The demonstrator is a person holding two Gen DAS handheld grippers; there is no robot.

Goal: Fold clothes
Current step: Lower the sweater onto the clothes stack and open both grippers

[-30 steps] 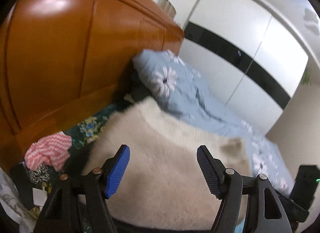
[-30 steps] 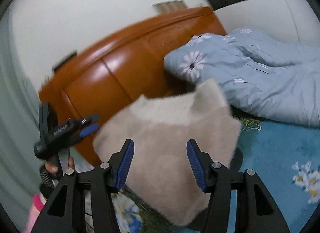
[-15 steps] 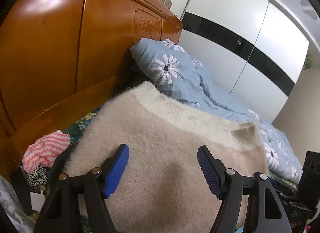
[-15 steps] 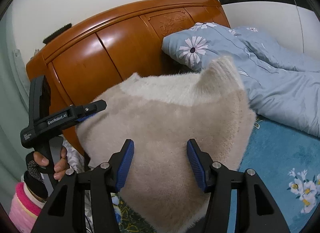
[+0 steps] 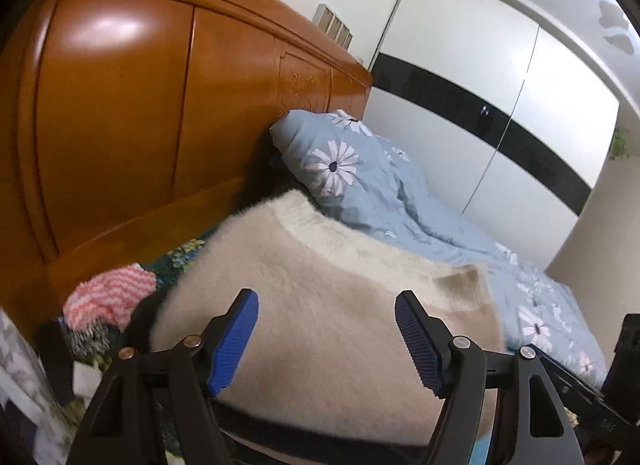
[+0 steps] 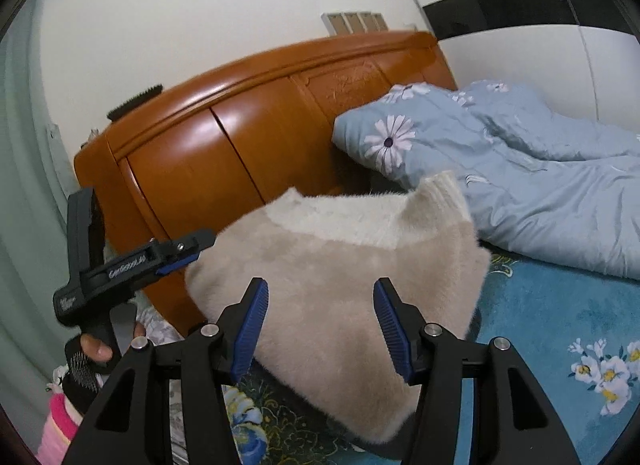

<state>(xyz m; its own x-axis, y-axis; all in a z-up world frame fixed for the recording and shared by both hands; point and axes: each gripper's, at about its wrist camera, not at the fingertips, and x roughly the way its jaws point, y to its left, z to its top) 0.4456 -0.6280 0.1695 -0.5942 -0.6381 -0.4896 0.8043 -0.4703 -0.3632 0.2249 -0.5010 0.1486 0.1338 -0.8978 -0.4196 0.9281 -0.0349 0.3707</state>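
Observation:
A fluffy beige sweater (image 5: 320,305) with a cream ribbed collar lies folded on the bed, its collar end towards the headboard; it also shows in the right wrist view (image 6: 340,277). My left gripper (image 5: 326,339) is open, its blue pads spread just above the sweater's near edge. My right gripper (image 6: 320,329) is open over the sweater's near side. In the right wrist view the left gripper (image 6: 160,261) sits at the sweater's left corner, touching or just beside it.
An orange wooden headboard (image 5: 140,125) stands behind. A light-blue daisy-print duvet (image 6: 520,185) lies bunched to the right. A pink and white zigzag garment (image 5: 108,297) lies at the left by the headboard. The teal floral sheet (image 6: 560,325) shows at right.
The sweater has sunk from a raised, draped shape to lying lower on the bed. Both grippers have stayed open and shifted slightly over it.

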